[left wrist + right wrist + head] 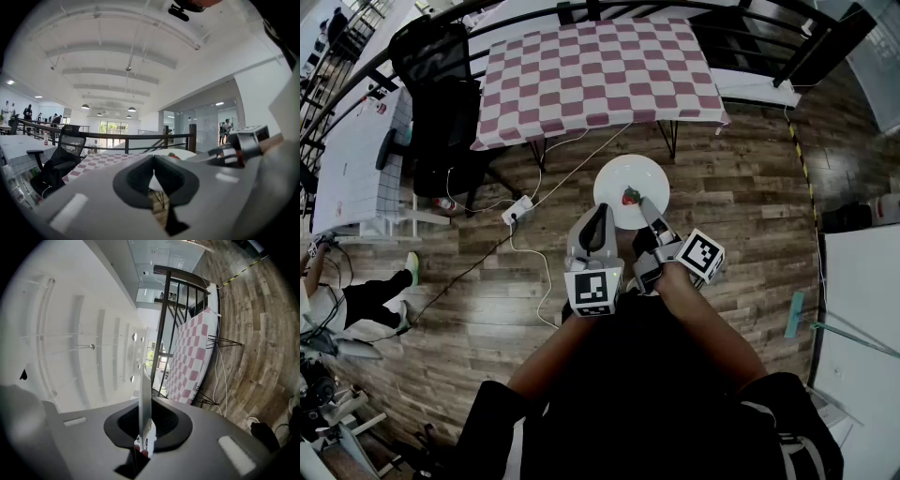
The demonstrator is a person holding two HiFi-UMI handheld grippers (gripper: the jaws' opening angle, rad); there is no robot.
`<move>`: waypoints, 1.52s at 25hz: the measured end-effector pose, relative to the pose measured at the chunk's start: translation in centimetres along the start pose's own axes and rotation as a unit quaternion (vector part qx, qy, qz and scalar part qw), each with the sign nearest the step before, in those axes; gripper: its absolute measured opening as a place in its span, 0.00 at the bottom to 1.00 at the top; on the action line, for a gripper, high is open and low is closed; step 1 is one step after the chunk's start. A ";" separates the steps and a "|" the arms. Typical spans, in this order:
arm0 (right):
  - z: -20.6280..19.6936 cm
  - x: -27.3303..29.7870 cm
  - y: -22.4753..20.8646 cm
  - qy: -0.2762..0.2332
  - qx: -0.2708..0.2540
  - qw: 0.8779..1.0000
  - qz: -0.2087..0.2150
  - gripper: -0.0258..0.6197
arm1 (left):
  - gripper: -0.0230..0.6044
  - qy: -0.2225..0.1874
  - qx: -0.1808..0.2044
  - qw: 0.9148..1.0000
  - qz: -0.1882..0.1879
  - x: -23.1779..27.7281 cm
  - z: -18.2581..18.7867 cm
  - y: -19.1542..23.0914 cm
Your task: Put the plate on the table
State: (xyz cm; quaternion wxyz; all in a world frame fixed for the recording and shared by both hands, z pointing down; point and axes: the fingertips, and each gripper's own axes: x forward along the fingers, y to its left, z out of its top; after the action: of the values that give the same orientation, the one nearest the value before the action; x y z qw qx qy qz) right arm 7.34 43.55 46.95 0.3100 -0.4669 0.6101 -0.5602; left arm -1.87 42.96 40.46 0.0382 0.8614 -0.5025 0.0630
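In the head view a round white plate (pixel 623 180) with a small red fruit (pixel 630 196) on it hangs over the wooden floor, short of the table with the red-and-white checked cloth (pixel 595 70). My right gripper (pixel 649 214) is shut on the plate's near rim; in the right gripper view the plate (pixel 144 394) shows edge-on, pinched between the jaws of the right gripper (pixel 143 442). My left gripper (pixel 598 223) hangs just left of the plate, shut and holding nothing. From the left gripper (pixel 153 174) the plate (pixel 164 153) shows beyond the jaws, with the checked table (pixel 96 161) behind.
A black office chair (pixel 441 103) stands left of the checked table. A power strip (pixel 517 210) with cables lies on the floor below it. A white table (pixel 352 159) is at far left, a black railing (pixel 750 19) runs behind, and a person's leg (pixel 370 298) shows at left.
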 end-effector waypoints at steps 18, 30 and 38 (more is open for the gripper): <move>3.7 0.0 -2.2 -0.030 0.027 0.999 -0.019 0.07 | 0.05 0.020 -0.011 1.000 0.006 3.5 -1.9 0.2; 8.3 7.6 -2.0 -0.037 0.010 0.999 -0.038 0.07 | 0.05 0.009 -0.013 0.999 0.028 10.9 0.1 7.9; 9.8 14.4 -0.2 -0.043 0.013 0.998 -0.034 0.07 | 0.05 0.004 -0.019 1.000 0.021 15.9 1.9 13.3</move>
State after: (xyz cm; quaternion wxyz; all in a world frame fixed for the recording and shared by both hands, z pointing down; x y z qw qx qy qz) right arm 10.88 26.46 47.41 0.3224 -0.5071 0.5725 -0.5578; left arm -5.61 22.50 40.96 0.0555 0.8497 -0.5211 0.0579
